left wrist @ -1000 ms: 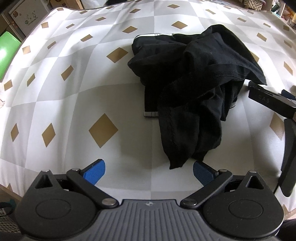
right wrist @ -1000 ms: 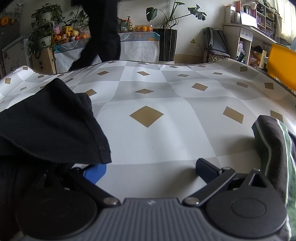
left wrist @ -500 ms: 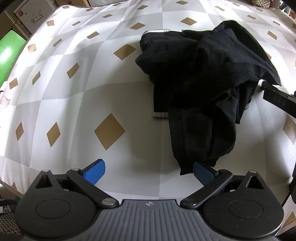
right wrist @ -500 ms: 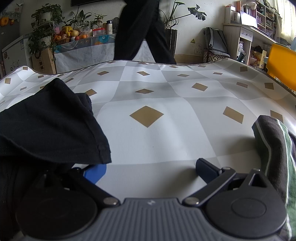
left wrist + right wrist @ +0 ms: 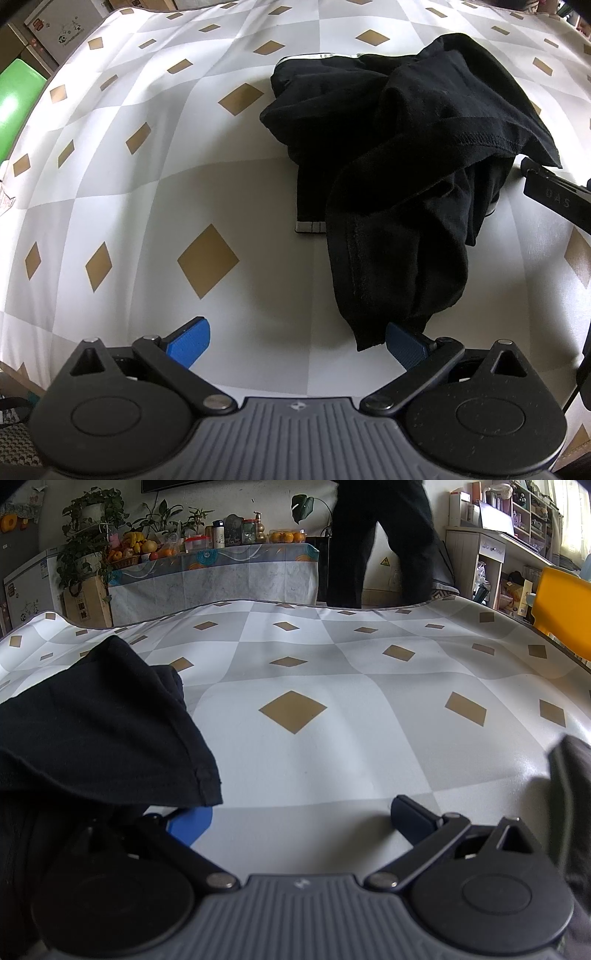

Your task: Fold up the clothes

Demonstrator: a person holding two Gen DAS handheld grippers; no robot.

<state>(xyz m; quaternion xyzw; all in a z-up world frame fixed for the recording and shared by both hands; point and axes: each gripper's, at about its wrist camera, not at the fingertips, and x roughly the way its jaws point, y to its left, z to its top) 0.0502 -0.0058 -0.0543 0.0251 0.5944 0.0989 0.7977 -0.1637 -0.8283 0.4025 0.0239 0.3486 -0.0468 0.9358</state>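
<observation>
The left gripper (image 5: 297, 345) has its jaws spread and empty, its right pad touching the lowest hem of the crumpled black garment (image 5: 406, 155) heaped on the diamond-patterned tablecloth (image 5: 155, 206). The right gripper (image 5: 301, 818) is likewise spread and empty, its left pad tucked under a hem corner of that garment (image 5: 103, 731). This looks like the approach before a grasp: next, each should close on a hem edge. Since a second ago the left gripper has edged closer, and the striped cloth (image 5: 570, 775) at right has blurred.

Black ribbed tool (image 5: 297, 341), blue fingertips (image 5: 188, 341), silver screws
</observation>
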